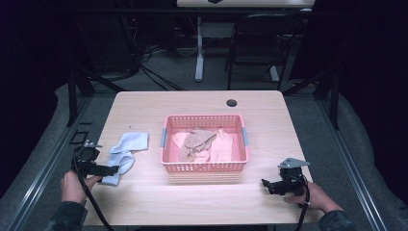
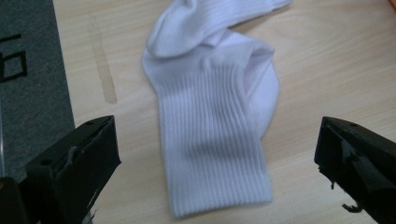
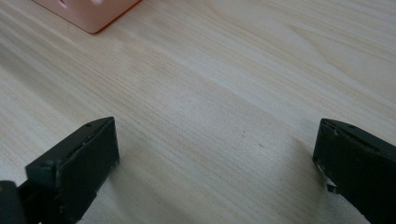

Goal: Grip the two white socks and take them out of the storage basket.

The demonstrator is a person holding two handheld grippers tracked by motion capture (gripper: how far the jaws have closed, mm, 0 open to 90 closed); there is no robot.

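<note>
A white ribbed sock (image 1: 126, 150) lies folded on the wooden table (image 1: 144, 202), left of a pink basket (image 1: 204, 167). In the left gripper view the sock (image 2: 210, 116) stretches out between and beyond the two black jaws. My left gripper (image 1: 111, 170) is open at the sock's near end, held by a hand at the table's left front. Several beige and pale pink garments (image 1: 197, 144) lie in the basket. My right gripper (image 1: 266, 185) is open over bare wood near the front right, with the basket's corner (image 3: 91, 11) at the upper left of its view.
A dark round grommet (image 1: 232, 102) sits near the table's far edge. Beyond the table stand a black chair (image 1: 260, 43) and a desk leg (image 1: 199, 48) among floor cables. Grey floor (image 2: 32, 84) borders the table's left edge.
</note>
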